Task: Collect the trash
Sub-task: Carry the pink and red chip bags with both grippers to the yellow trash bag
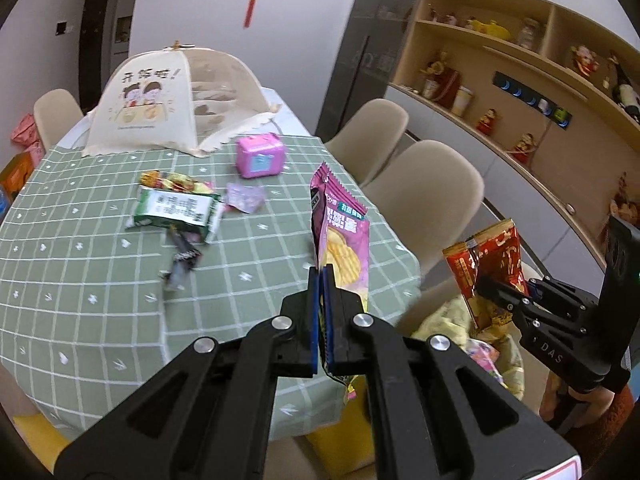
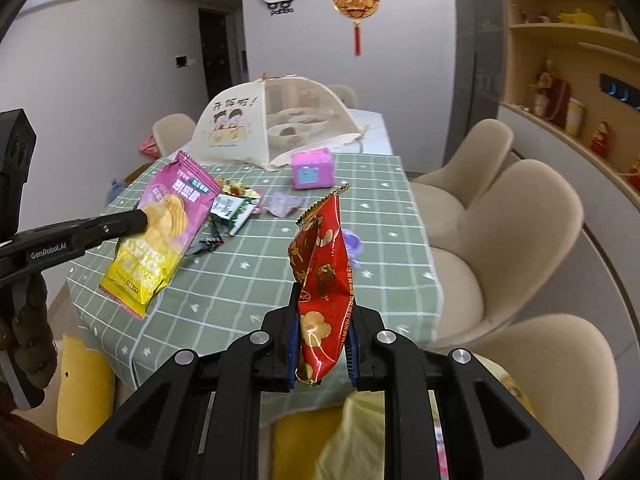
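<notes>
Two snack packets held up off the worktop, one in each hand-held gripper.

The left hand-held gripper [image 1: 321, 280] is clamped tight on a flat pink-and-yellow foil crisp packet [image 1: 340, 232], upright above the worktop's [image 1: 100, 280] near right corner. The right hand-held gripper [image 2: 323, 308] pinches a crumpled glossy red foil wrapper [image 2: 320, 280] with gold print, beyond the near edge. A green-and-white carton [image 1: 176, 210] and small wrappers lie mid-worktop.
</notes>
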Motion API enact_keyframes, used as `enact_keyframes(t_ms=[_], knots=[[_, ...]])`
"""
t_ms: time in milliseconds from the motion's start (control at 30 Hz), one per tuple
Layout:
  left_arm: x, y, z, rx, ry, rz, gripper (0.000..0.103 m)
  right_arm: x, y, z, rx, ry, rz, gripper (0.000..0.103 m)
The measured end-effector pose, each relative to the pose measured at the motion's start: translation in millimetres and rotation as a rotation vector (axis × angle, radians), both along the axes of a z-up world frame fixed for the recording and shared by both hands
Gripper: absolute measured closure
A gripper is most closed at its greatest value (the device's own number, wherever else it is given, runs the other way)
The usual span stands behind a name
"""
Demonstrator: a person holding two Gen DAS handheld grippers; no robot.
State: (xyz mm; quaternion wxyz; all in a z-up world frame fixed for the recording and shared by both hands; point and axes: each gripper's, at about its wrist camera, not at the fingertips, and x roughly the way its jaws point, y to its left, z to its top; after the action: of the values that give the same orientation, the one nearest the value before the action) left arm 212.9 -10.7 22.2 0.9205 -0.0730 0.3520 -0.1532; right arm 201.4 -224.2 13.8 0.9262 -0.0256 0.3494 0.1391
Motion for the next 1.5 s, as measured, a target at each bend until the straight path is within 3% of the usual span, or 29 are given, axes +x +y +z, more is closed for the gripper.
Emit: enact_keyframes(t_ms=[467, 700, 1000, 1500], knots=[[-51, -106, -16, -0.021, 0.039, -0.158, 0.101, -76, -91, -1, -0.016, -0.011, -0.157, 0.085], [-60, -141, -28, -0.023, 0.081, -0.233, 0.101, -93, -124, -8, -0.001, -0.003, -0.23, 0.084], [-59, -167, -46, -0.066, 0.151, -0.31, 0.101, -103, -144, -17, 0.007, 0.005, -0.273, 0.084], [-18, -235, -83, -0.051, 0.219, -0.379, 0.101, -99, -171, -32, 0.038, 0.039, -0.334, 0.085]])
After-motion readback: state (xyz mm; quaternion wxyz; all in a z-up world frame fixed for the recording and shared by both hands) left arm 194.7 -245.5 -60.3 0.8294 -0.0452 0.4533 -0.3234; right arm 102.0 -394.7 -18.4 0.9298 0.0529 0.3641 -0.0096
